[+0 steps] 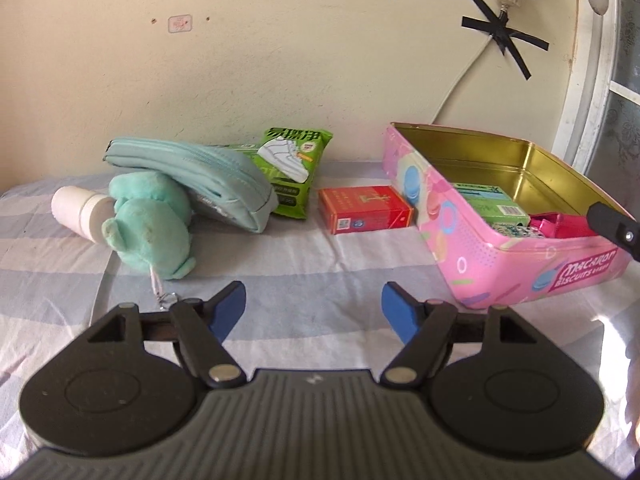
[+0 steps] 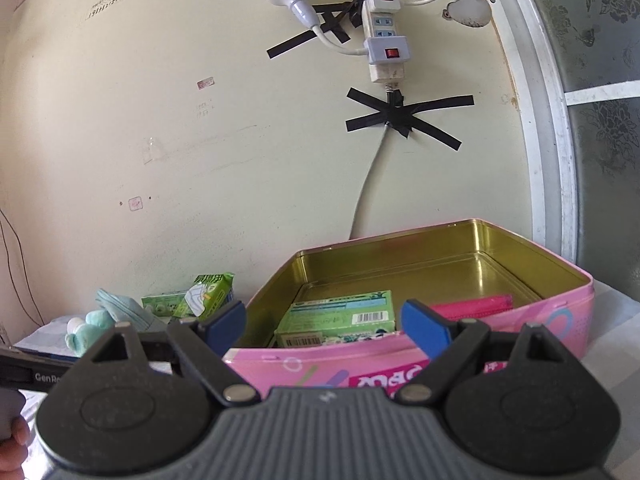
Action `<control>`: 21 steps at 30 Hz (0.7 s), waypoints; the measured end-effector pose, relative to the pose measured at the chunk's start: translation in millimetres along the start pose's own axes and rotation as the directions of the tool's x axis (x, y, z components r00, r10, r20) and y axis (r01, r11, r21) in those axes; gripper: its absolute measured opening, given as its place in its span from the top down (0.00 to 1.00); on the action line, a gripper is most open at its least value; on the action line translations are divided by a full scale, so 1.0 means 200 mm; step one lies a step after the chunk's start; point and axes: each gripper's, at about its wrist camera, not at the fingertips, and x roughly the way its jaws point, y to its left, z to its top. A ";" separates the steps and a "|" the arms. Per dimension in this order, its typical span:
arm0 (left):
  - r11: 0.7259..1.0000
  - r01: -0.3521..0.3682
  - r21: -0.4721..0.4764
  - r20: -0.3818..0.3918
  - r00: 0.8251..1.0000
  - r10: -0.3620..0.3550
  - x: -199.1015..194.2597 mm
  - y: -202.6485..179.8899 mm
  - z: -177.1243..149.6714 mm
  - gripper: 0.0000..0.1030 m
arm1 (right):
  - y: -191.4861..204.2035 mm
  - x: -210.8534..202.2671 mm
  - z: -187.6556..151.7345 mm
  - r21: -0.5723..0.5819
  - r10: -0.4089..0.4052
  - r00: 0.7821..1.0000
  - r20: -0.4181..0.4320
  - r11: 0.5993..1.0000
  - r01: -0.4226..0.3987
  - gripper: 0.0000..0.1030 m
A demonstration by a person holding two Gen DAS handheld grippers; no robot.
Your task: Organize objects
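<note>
Nearest, left gripper (image 1: 314,306) and right gripper (image 2: 324,322), both with jaws spread wide and holding nothing, above a bed sheet (image 1: 280,272) of pale blue and lilac checks. Farther on, a teal plush toy (image 1: 154,224), white bottle (image 1: 82,210), teal zip pouch (image 1: 208,178), green wipes pack (image 1: 294,170) and red box (image 1: 366,209) lying left of the open pink biscuit tin (image 1: 460,236), with a green box (image 2: 340,318) and a pink item (image 2: 480,305) inside. Behind all, a cream wall (image 1: 280,60) with a power strip (image 2: 385,40) and its cable taped down in black crosses (image 2: 404,118), a white-framed patterned window (image 2: 600,120) at right.
</note>
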 end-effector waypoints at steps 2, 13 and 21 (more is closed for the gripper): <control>1.000 -0.015 -0.020 -0.018 1.000 0.014 0.02 0.06 -0.02 0.26 | 0.03 0.01 0.00 -0.016 0.007 1.000 -0.005 1.000 -0.007 0.14; 0.970 -0.137 -0.199 -0.056 0.990 0.128 0.07 0.50 -0.05 0.26 | 0.35 0.07 0.01 -0.156 0.111 0.993 -0.039 0.981 -0.115 0.14; 0.960 -0.106 -0.258 -0.032 0.994 0.101 0.08 0.57 -0.07 0.25 | 0.83 0.45 0.10 -0.559 0.163 0.929 -0.334 0.759 -0.334 0.14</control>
